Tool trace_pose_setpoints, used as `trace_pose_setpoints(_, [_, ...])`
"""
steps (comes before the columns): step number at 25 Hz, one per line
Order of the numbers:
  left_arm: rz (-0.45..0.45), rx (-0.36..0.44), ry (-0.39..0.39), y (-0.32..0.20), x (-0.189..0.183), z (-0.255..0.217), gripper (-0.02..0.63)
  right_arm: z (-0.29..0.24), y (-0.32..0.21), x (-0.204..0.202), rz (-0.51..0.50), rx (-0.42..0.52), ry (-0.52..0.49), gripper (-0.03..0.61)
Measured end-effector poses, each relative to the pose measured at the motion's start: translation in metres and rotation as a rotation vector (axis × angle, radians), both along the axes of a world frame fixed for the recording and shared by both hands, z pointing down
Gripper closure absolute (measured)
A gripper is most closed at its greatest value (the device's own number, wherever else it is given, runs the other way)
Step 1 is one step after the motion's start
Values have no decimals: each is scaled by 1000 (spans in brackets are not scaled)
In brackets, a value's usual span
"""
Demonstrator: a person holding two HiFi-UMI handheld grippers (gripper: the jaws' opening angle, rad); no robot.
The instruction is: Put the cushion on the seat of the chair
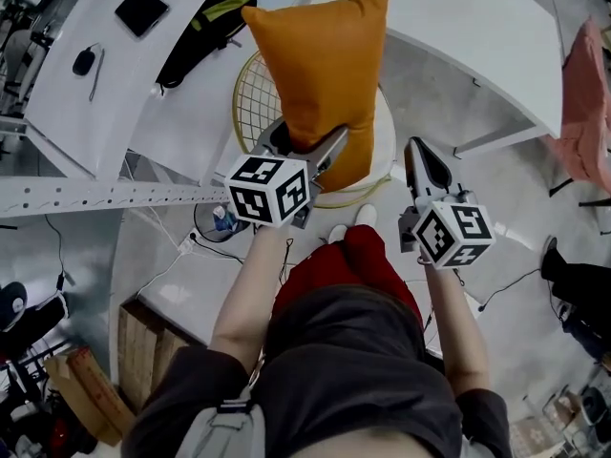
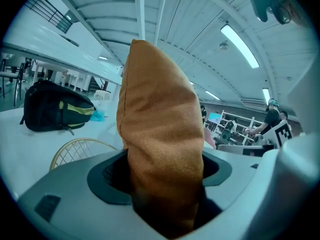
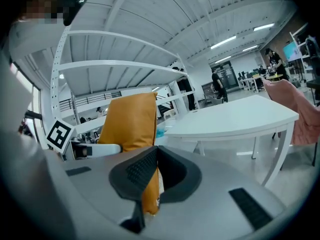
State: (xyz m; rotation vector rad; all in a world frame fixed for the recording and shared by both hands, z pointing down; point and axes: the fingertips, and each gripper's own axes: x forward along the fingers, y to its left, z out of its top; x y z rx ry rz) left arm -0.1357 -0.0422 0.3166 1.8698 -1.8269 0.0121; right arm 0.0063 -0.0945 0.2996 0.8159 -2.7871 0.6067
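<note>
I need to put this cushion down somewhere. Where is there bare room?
The white seat shows bare to the right of the cushion, toward the right gripper. The white table beyond the chair is bare too. The left table is crowded: tablet, mouse, backpack.

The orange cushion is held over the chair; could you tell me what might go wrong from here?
The left tongs pinch the cushion only at its lower edge, so it could flop or slip out.
The right tongs hang apart from it, giving no support.
It might catch the wire back of the chair and land off the seat.
</note>
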Motion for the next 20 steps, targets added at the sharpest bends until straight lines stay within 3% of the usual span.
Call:
trace_pose_setpoints(11, [29,-46,19,-61,14,19,238,19,-64,10,16,-50,-13,561])
trace_pose_setpoints(20, [124,-130,-42,-86,17,46,238,49,-89,8,49,-119,15,561])
